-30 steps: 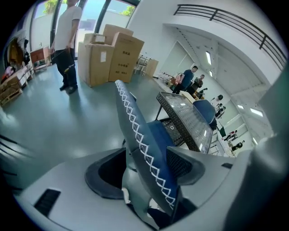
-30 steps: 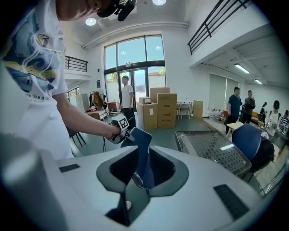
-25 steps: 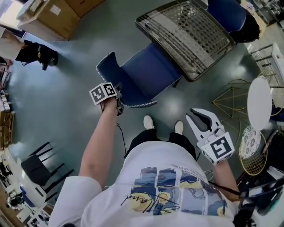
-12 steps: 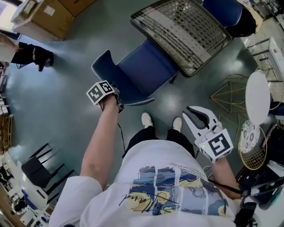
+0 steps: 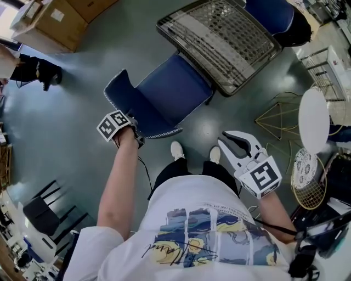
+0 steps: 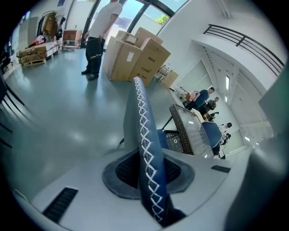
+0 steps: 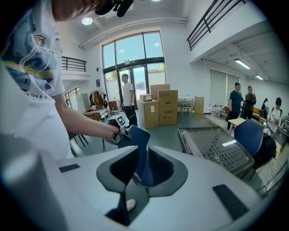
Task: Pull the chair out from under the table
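The blue chair [image 5: 164, 96] stands with its seat partly under the wire-mesh table [image 5: 219, 33]. Its backrest [image 5: 123, 96] has white cross-stitching along the edge. My left gripper [image 5: 134, 131] is at the backrest's near corner. In the left gripper view the stitched edge [image 6: 144, 149] runs between the closing jaws of the left gripper [image 6: 151, 180], and the pads press on it. My right gripper [image 5: 238, 144] hangs open and empty by the person's right side, well clear of the chair. The right gripper view shows the chair [image 7: 140, 140], the table [image 7: 212, 144] and the left gripper [image 7: 118, 131] beyond the right gripper [image 7: 142, 180].
A second blue chair [image 5: 274, 13] sits beyond the table. Cardboard boxes [image 5: 55, 19] stand at the far left, black chairs [image 5: 41, 211] at the near left. A gold wire frame [image 5: 277, 118] and a white round top [image 5: 313, 118] crowd the right. The person's shoes [image 5: 176, 150] are just behind the chair.
The left gripper has closed onto the backrest's edge and shifted left and toward the person, and the chair's back has come with it. The right gripper has hardly moved.
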`<state>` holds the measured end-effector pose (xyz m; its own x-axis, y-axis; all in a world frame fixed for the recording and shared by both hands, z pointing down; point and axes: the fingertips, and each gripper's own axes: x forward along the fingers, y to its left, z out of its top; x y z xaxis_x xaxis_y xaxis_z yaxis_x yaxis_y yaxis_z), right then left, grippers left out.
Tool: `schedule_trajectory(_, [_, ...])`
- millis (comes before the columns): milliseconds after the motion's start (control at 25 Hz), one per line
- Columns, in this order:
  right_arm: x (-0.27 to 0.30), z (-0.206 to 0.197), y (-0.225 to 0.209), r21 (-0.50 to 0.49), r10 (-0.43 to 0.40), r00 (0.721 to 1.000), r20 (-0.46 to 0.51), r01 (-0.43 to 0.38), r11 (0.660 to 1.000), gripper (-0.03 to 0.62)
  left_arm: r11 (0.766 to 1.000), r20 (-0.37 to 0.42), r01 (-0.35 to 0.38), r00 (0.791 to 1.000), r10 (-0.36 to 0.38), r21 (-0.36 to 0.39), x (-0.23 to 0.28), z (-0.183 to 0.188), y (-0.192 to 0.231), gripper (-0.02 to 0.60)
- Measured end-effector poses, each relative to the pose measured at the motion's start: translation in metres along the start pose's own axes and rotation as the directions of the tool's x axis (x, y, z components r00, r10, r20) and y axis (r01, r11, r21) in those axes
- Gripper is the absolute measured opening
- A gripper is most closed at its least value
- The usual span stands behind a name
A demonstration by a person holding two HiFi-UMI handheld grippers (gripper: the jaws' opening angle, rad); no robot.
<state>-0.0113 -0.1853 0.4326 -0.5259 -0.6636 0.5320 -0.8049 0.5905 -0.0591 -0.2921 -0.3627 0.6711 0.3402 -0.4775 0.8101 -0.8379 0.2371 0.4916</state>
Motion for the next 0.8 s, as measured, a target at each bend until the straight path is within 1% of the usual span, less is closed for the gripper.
schedule_trajectory(280, [0.009,0.005,0.013,-0.032,0.039,0.999,0.004,-0.039,0.999,0.055,1.0,0.017,-0.013,1.0,0.014,-0.014,-0.026,-0.006,0.036,0.075])
schedule_trajectory(520, [0.017,0.008,0.027,-0.062,0.084,0.996,-0.001,-0.084,0.994,0.055,1.0,0.025,-0.016,1.0,0.016,-0.02,-0.047,-0.013,0.067,0.075])
schedule_trajectory(800, [0.032,0.013,0.05,-0.095,0.14,0.99,-0.014,-0.141,0.985,0.055,0.999,0.044,-0.038,0.998,0.039,-0.028,-0.074,-0.015,0.111,0.074])
